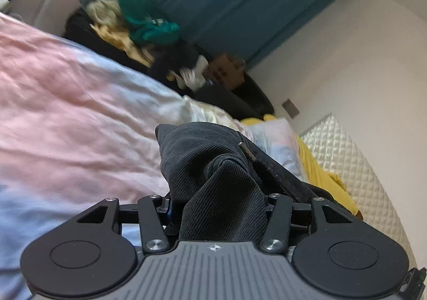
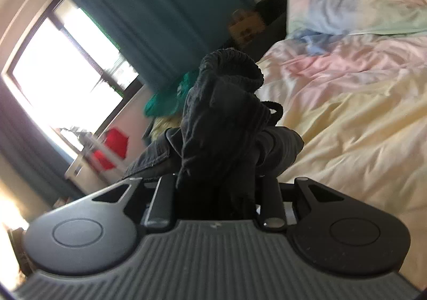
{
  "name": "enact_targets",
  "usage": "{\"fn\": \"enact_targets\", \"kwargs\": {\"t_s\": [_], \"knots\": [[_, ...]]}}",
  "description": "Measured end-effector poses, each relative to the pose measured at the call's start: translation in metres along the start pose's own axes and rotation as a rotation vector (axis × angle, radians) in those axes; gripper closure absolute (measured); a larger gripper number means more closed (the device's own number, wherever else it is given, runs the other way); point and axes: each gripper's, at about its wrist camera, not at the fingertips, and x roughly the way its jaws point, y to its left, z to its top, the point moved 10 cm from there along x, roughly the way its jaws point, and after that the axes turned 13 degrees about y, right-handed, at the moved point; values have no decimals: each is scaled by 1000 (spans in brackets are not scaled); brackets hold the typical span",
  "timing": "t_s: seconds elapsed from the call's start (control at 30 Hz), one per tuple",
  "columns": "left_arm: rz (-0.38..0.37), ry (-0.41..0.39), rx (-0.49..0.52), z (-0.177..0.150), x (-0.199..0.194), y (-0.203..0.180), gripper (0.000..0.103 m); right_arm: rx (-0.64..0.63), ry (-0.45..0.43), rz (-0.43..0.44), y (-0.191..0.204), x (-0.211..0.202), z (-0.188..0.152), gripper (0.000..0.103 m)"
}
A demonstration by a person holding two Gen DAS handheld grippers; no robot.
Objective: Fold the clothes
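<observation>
A dark grey ribbed garment [image 1: 213, 166] bunches up between the jaws of my left gripper [image 1: 218, 209], which is shut on it; a small metal zip pull shows on the cloth. In the right wrist view the same dark garment [image 2: 226, 118], with a ribbed cuff or hem at its top, is bunched between the jaws of my right gripper [image 2: 216, 193], shut on it. Both grippers hold the cloth lifted above the bed's pastel pink, blue and yellow quilt [image 1: 66, 102] [image 2: 347, 113]. The fingertips of both are hidden under the fabric.
A pile of clothes, green [image 1: 144, 19] and yellow among them, lies on a dark chair beyond the bed. A teal curtain [image 1: 240, 1] hangs by the window [image 2: 58, 73]. Pillows [image 2: 360, 6] and a quilted headboard [image 1: 355, 161] are at the bed's head.
</observation>
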Motion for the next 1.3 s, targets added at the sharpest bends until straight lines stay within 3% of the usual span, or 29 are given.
{"fn": "enact_targets", "kwargs": {"t_s": [0.17,0.33,0.47,0.57,0.63,0.77,0.97,1.17,1.3], "knots": [[36,108,21,-34,68,53,50,44,41,-64,-63,41,-35,74],[63,141,113,-66,78,90,44,77,90,-107,-93,56,-98,72],[133,155,148,-65,63,83,42,145,106,-99,-101,53,-102,64],[221,165,169,-68,44,75,41,252,170,-96,-101,39,-101,62],[268,178,200,-74,19,63,41,257,195,-112,-94,23,-102,62],[286,148,275,-81,-35,31,41,143,181,-185,-73,-22,-101,62],[307,81,377,-99,-119,-29,37,-13,92,-151,-11,-97,-92,62],[306,20,480,-134,-189,-86,22,-181,37,-181,52,-156,-100,62],[321,-6,574,-162,-223,-111,10,-262,-8,-152,86,-187,-117,62]]}}
